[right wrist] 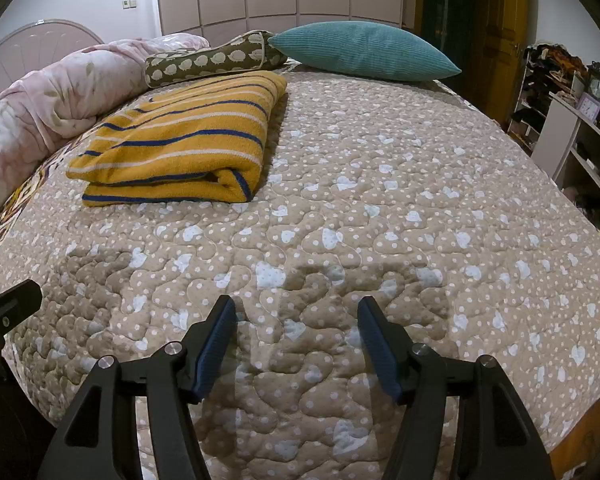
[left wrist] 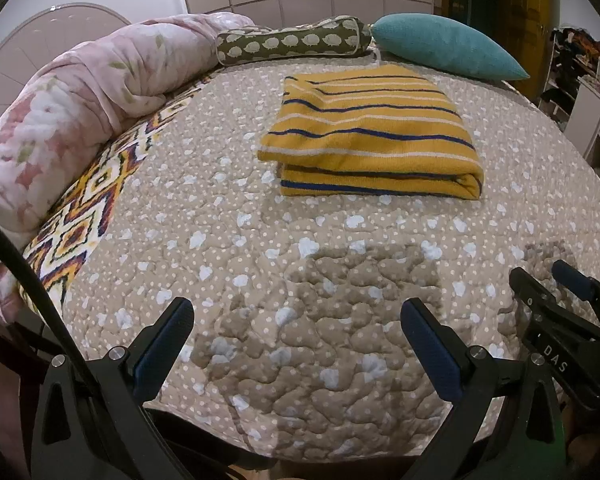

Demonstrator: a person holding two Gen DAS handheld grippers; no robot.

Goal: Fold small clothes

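While folded, garment [left wrist: 372, 128] hides inner layers.

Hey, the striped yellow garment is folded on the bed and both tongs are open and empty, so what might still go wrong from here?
1. The folded yellow striped garment has a top layer that overhangs the lower one unevenly; a nudge might undo it.
2. The soft quilted bedspread gives no firm base, so the stack may slump.
3. The left tongs and right tongs hover close together and might bump.
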